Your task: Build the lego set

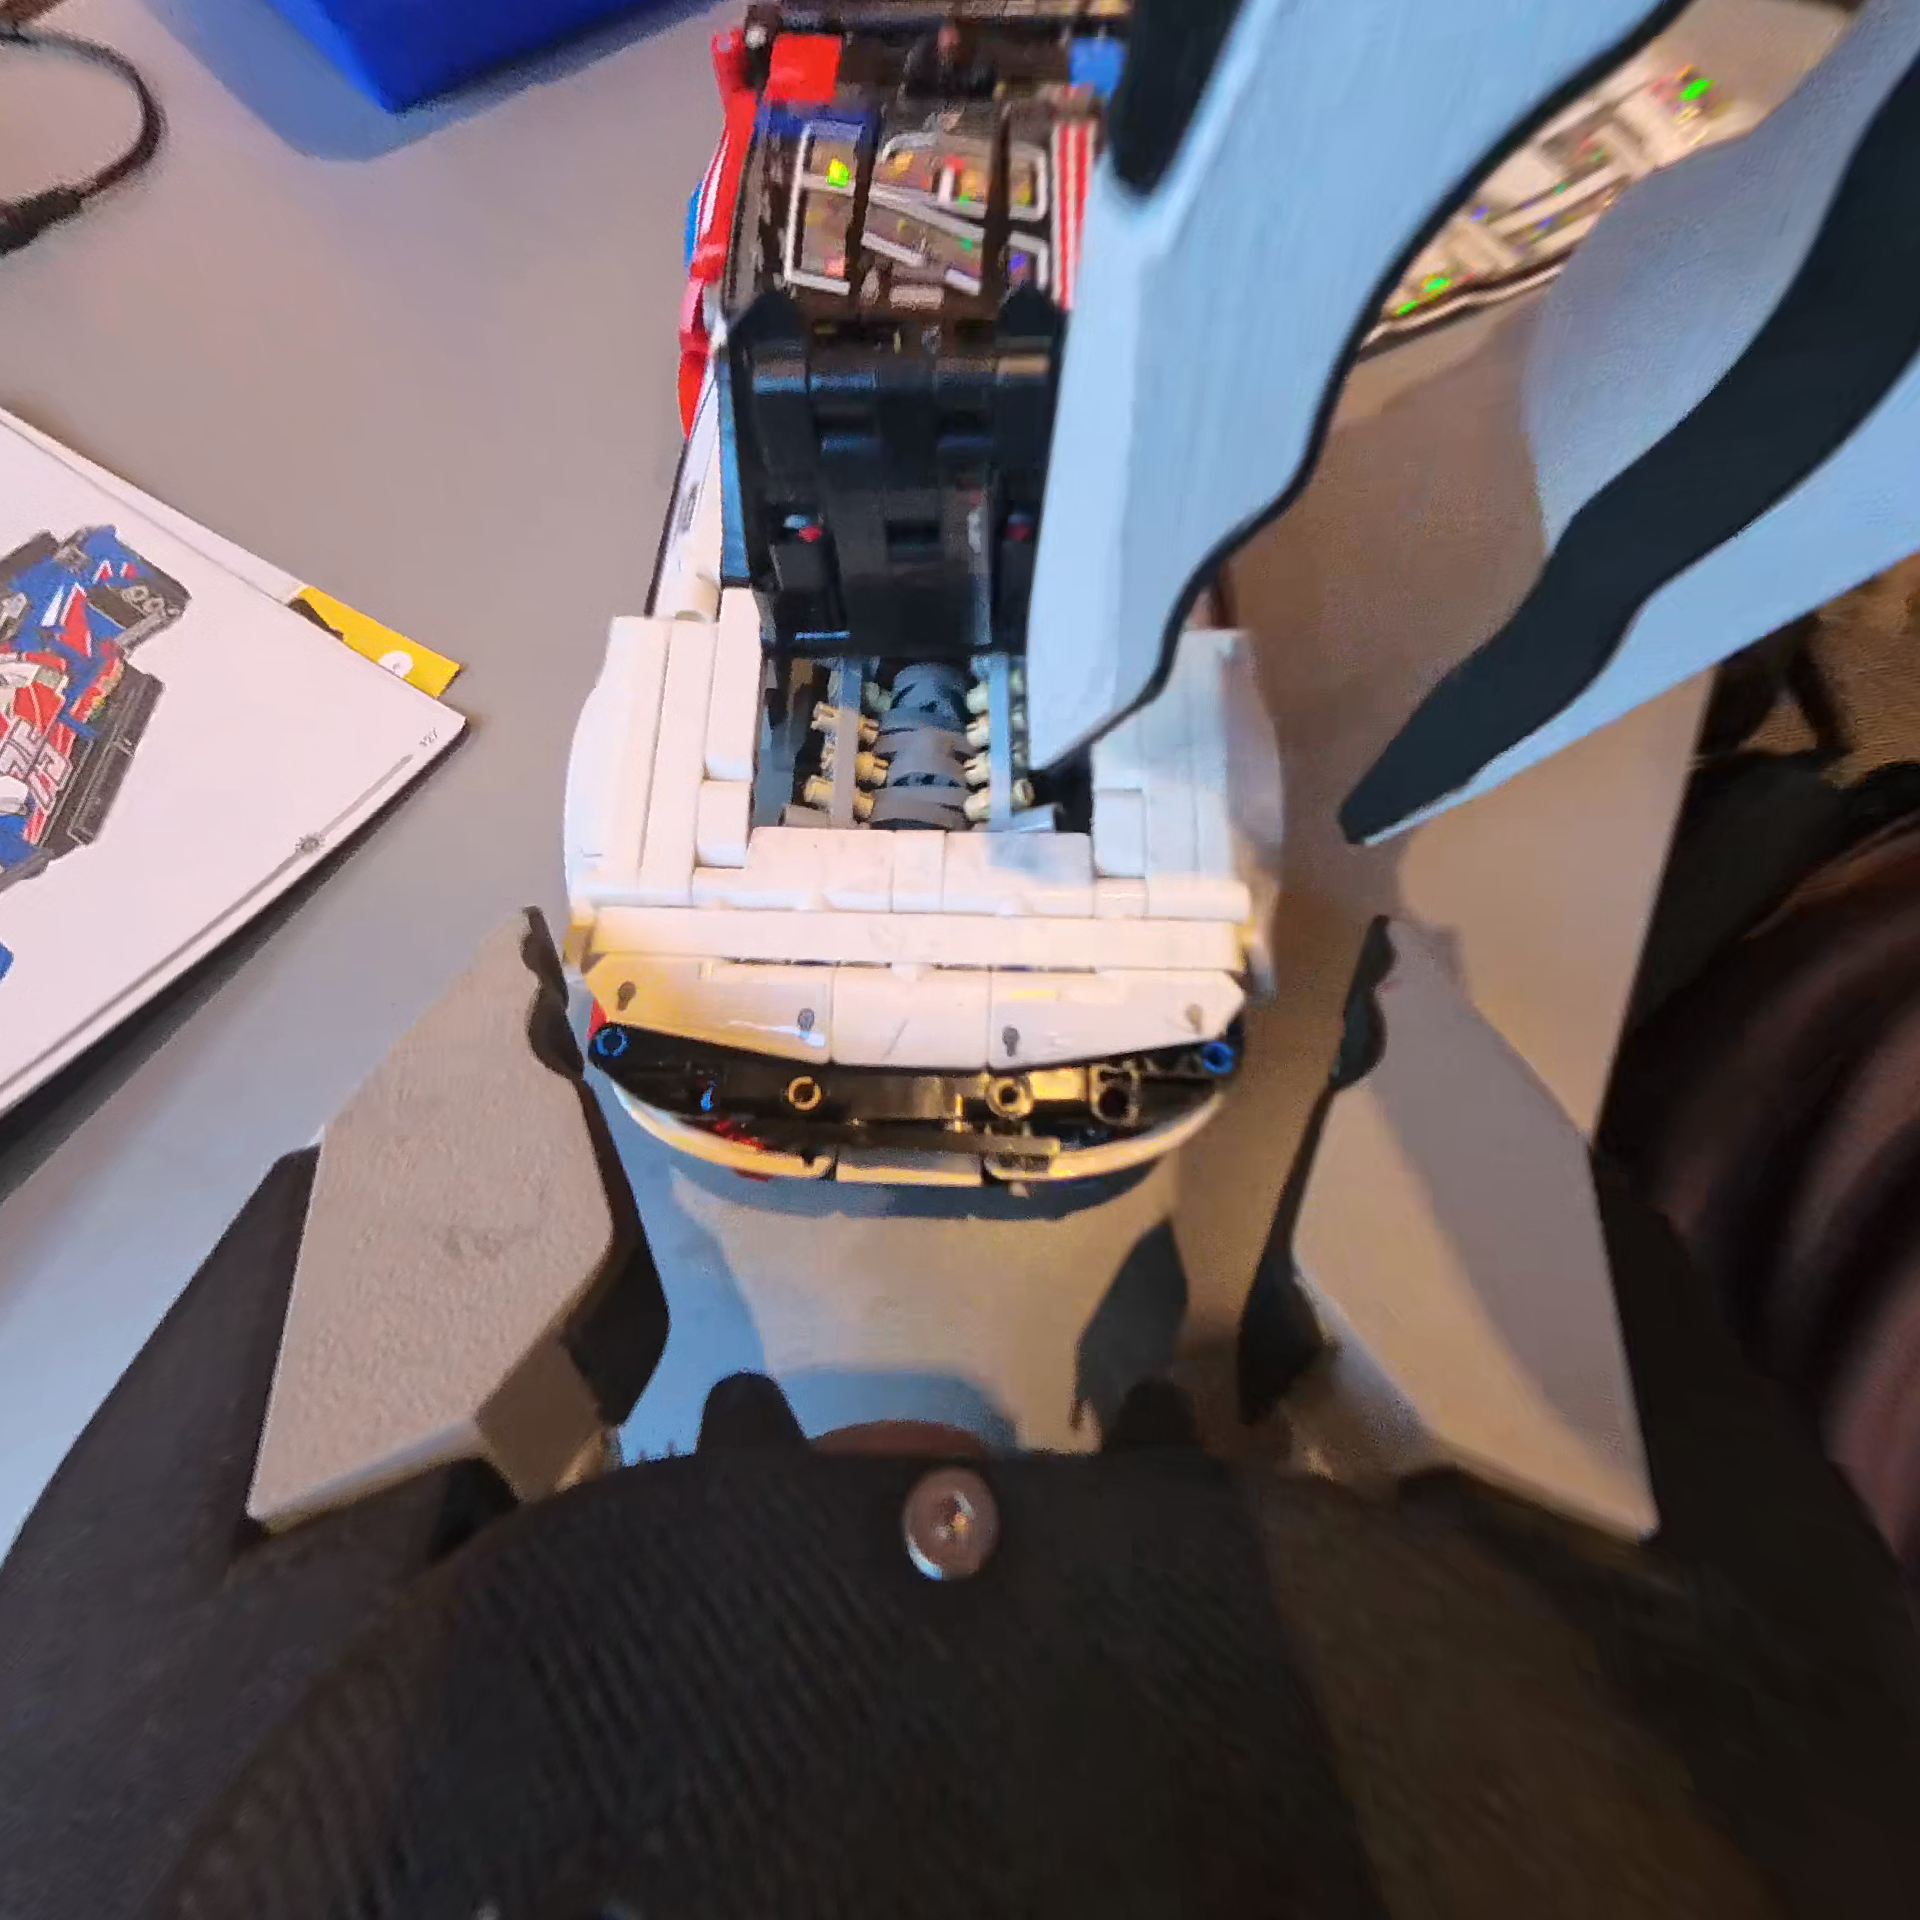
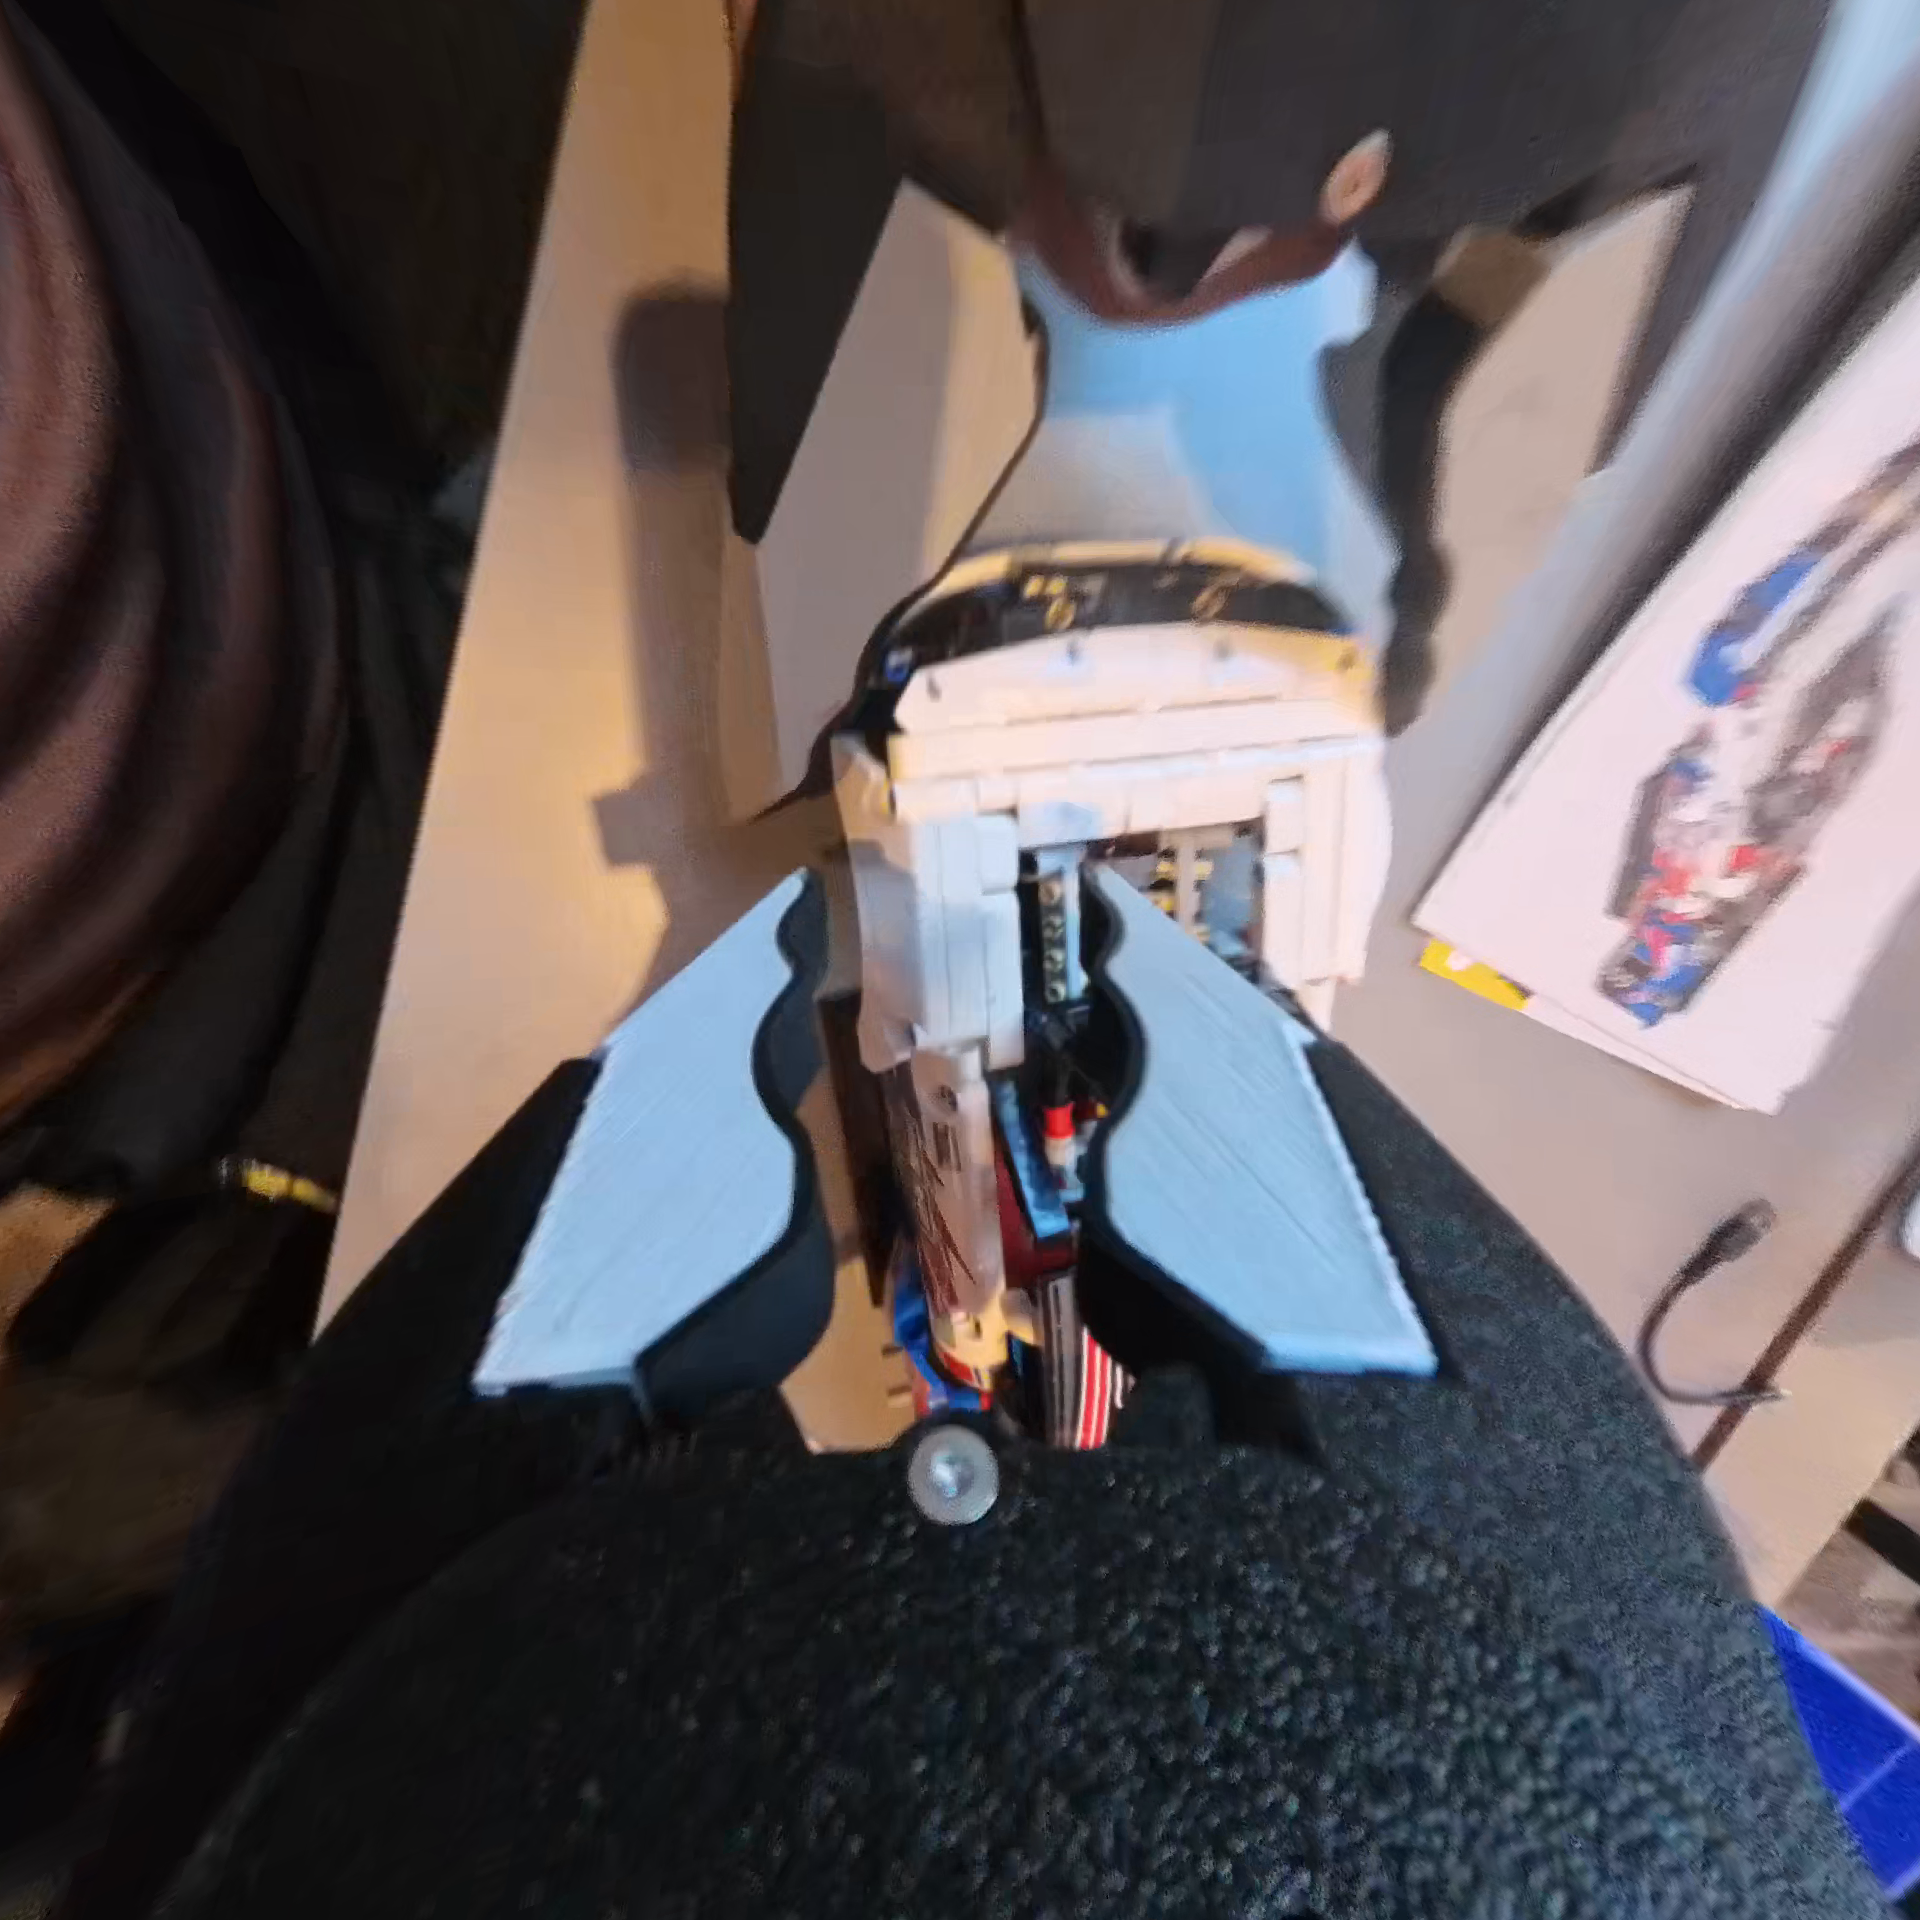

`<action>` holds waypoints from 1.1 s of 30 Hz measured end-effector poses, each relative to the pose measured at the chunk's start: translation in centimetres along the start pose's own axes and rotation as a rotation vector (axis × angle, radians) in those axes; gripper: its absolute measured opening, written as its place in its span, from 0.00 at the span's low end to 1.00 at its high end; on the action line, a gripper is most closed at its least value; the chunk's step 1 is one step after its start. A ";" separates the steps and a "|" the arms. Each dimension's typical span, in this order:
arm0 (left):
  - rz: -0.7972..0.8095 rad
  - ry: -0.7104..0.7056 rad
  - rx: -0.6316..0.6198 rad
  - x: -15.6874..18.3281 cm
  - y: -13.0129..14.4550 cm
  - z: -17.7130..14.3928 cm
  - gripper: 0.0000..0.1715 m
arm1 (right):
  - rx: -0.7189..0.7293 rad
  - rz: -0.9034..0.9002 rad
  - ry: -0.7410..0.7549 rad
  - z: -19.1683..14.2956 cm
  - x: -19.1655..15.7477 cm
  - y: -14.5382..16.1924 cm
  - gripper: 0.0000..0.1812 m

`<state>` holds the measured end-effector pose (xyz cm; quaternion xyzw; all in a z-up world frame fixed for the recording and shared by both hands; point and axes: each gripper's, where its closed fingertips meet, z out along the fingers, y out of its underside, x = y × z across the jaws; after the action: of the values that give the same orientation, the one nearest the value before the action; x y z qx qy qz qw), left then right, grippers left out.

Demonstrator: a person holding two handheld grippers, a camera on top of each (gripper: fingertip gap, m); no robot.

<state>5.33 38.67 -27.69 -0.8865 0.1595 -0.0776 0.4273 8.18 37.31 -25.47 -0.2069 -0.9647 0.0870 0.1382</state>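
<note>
A Lego car [image 1: 914, 894] stands on the grey table [image 1: 364, 364]. It has a white nose, an open engine bay [image 1: 914, 748], black seats and red and blue sides. My left gripper [image 1: 956, 997] is open, with a finger on either side of the car's nose. My right gripper [image 1: 1200, 795] reaches down from the upper right. One of its fingers [image 1: 1122, 468] is inside the engine bay and the other is outside the white fender. In the right wrist view it [image 2: 945, 894] is open astride that fender [image 2: 935, 914], with small gaps showing.
An open instruction booklet [image 1: 208, 779] lies left of the car; it also shows in the right wrist view [image 2: 1714, 779]. A blue bin [image 1: 468, 42] stands at the far side, with a black cable [image 1: 94, 156] nearby. A shiny sticker sheet [image 1: 1558, 177] lies beyond. A person's dark clothing [image 1: 1787, 1143] is at the table edge.
</note>
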 end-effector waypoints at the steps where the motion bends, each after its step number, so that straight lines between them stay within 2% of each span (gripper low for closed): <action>1: 0.000 0.017 0.015 0.2 -0.3 -0.7 0.82 | 0.066 0.015 0.049 -1.0 0.1 -0.9 0.28; 3: 0.027 0.026 0.019 0.3 -0.2 -2.3 0.81 | 0.212 0.075 0.128 -3.4 -0.1 -2.6 0.34; 5: 0.097 0.039 -0.015 0.0 1.2 -3.9 0.79 | 0.370 0.161 0.186 -5.9 -0.8 -3.5 0.32; 7: 0.171 0.071 -0.043 -0.6 3.1 -4.9 0.76 | 0.534 0.293 0.300 -7.9 -0.7 -2.6 0.29; 9: 0.216 0.122 -0.071 -1.5 5.1 -5.1 0.70 | 0.655 0.470 0.392 -8.6 -0.1 0.0 0.19; 10: 0.215 0.152 -0.090 -2.1 6.0 -4.9 0.70 | 0.670 0.560 0.436 -8.3 0.4 2.0 0.17; 12: 0.193 0.210 -0.125 -3.1 7.1 -4.6 0.68 | 0.651 0.738 0.536 -7.1 1.4 5.9 0.28; 13: 0.170 0.254 -0.125 -3.3 7.0 -4.7 0.67 | 0.645 0.805 0.579 -6.6 1.8 7.3 0.29; 16: 0.138 0.271 -0.090 -4.5 6.5 -5.0 0.65 | 0.644 0.901 0.678 -6.1 2.6 8.8 0.28; 19: 0.183 0.239 -0.130 -5.6 7.9 -5.8 0.65 | 0.639 0.919 0.765 -6.6 3.0 8.3 0.27; 23: 0.202 0.224 -0.202 -6.3 10.2 -8.7 0.62 | 0.600 0.851 0.870 -7.4 2.4 6.4 0.24; 25: 0.183 0.238 -0.204 -6.1 10.8 -10.0 0.53 | 0.606 0.839 0.905 -7.9 2.1 5.2 0.23; 26: 0.173 0.252 -0.211 -5.9 11.1 -10.4 0.48 | 0.622 0.841 0.911 -8.1 2.1 4.4 0.23; 31: 0.195 0.233 -0.239 -6.4 11.6 -11.0 0.42 | 0.684 0.844 0.900 -7.9 1.8 -0.1 0.23; 33: 0.199 0.237 -0.238 -6.1 11.6 -11.0 0.42 | 0.703 0.842 0.892 -7.4 1.4 -2.1 0.23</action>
<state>-5.87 25.99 -29.95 -0.8954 0.3035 -0.1195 0.3030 8.44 36.86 -17.64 -0.5213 -0.5688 0.3461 0.5337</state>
